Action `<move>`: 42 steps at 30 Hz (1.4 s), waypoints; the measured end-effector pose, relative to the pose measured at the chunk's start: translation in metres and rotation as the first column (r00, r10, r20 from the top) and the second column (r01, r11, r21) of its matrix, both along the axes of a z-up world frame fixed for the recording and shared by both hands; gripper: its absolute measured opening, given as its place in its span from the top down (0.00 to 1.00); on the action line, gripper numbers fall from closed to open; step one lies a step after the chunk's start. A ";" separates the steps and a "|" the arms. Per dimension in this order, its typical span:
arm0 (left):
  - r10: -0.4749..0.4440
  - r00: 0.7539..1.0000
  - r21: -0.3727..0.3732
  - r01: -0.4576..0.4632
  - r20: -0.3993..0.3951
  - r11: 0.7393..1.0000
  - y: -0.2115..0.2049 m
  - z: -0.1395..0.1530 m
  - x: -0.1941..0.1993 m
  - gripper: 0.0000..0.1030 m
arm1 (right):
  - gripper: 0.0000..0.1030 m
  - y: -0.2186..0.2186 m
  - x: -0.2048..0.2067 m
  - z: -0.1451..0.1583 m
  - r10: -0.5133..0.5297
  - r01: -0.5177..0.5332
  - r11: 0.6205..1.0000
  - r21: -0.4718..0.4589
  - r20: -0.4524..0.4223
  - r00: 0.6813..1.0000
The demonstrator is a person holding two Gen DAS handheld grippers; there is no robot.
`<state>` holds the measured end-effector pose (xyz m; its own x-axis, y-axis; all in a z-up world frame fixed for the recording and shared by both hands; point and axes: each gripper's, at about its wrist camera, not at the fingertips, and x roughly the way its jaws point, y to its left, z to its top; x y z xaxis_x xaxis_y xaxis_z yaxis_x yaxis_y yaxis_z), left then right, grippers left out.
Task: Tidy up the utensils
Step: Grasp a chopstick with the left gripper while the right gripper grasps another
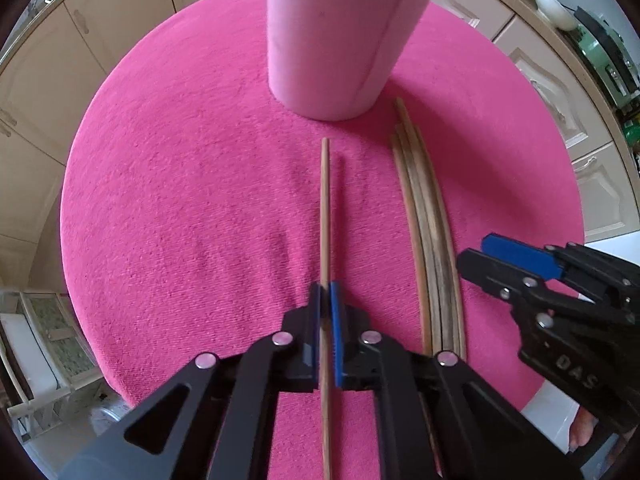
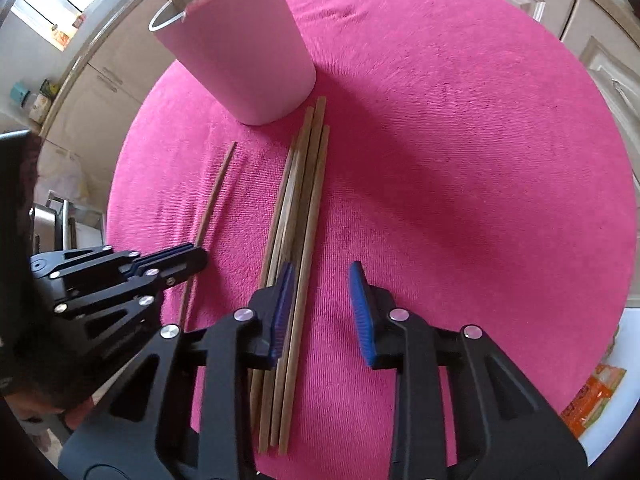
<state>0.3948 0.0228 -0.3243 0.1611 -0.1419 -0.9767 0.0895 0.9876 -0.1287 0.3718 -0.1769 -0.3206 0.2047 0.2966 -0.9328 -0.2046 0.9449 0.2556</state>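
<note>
The left claw [image 1: 329, 296] clamps a single thin wooden chopstick [image 1: 325, 216] on the round pink cloth [image 1: 180, 200]. The right claw [image 2: 320, 280] stands partly open over the chopstick bundle [image 2: 298, 208], seemingly not gripping. The pale pink cup's [image 1: 332, 36] contents are cut off.

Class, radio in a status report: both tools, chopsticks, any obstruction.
Left tool shut on single chopstick. Right tool open beside chopstick bundle. Pink cup ahead, nothing blocking.
</note>
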 end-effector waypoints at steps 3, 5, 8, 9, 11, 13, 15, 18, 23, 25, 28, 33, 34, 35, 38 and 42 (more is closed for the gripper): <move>0.010 1.000 -0.010 -0.010 0.003 1.000 0.012 0.002 -0.003 0.95 | 0.75 0.005 0.005 -0.004 0.012 -0.012 0.999 -0.039 -0.013 1.000; 0.010 1.000 -0.013 -0.010 0.006 1.000 0.016 0.002 -0.008 0.95 | 0.75 0.007 0.006 -0.004 0.009 -0.010 0.999 -0.053 -0.013 1.000; 0.013 1.000 -0.015 -0.013 0.001 1.000 0.021 0.001 -0.008 0.95 | 0.75 0.009 0.009 -0.003 0.002 -0.003 0.997 -0.077 -0.020 1.000; 0.016 1.000 -0.016 -0.016 0.000 1.000 0.023 0.001 -0.009 0.95 | 0.75 0.011 0.011 -0.004 -0.002 0.000 0.996 -0.084 -0.023 1.000; 0.016 1.000 -0.013 -0.016 -0.007 1.000 0.024 -0.001 -0.008 0.95 | 0.75 0.012 0.017 -0.002 -0.010 0.007 0.995 -0.097 -0.033 0.999; 0.014 1.000 -0.012 -0.014 -0.012 1.000 0.017 -0.004 -0.002 0.95 | 0.75 0.015 0.024 -0.003 -0.017 0.012 0.994 -0.105 -0.047 0.999; 0.011 1.000 -0.009 -0.011 -0.016 1.000 0.014 -0.005 0.002 0.95 | 0.75 0.022 0.021 -0.003 -0.016 0.009 0.993 -0.121 -0.058 0.998; 0.005 1.000 -0.004 -0.005 -0.019 1.000 0.011 -0.006 0.004 0.95 | 0.75 0.023 0.023 -0.001 -0.012 0.002 0.989 -0.146 -0.067 0.998; -0.003 1.000 0.008 0.003 -0.018 1.000 0.002 -0.007 0.007 0.95 | 0.75 0.046 0.027 -0.001 0.051 -0.065 0.967 -0.245 -0.061 0.997; -0.007 1.000 0.005 0.007 -0.010 1.000 0.001 -0.007 0.008 0.95 | 0.76 0.051 0.027 -0.001 0.075 -0.083 0.961 -0.265 -0.038 0.996; -0.013 1.000 0.001 0.013 0.017 1.000 0.001 -0.003 0.005 0.95 | 0.89 0.041 0.026 0.002 0.051 -0.058 0.976 -0.209 -0.035 0.998; -0.008 0.998 -0.043 0.010 0.061 0.999 0.006 0.010 0.001 0.95 | 0.95 0.011 0.019 0.013 -0.024 0.022 0.999 -0.043 -0.036 0.999; -0.008 0.997 -0.058 0.013 0.075 0.998 0.007 0.014 0.000 0.95 | 0.95 0.006 0.016 0.017 -0.038 0.037 0.999 -0.007 -0.033 0.999; -0.011 0.996 -0.064 0.017 0.085 0.998 0.007 0.018 -0.001 0.95 | 0.95 0.001 0.014 0.021 -0.046 0.047 0.999 0.021 -0.026 0.999; -0.021 0.991 -0.087 0.033 0.131 0.996 0.007 0.030 -0.005 0.95 | 0.95 -0.008 0.007 0.031 -0.055 0.055 0.996 0.069 -0.003 0.998; -0.024 0.980 -0.120 0.049 0.197 0.992 0.006 0.048 -0.010 0.95 | 0.95 -0.017 -0.003 0.042 -0.062 0.058 0.990 0.130 0.021 0.998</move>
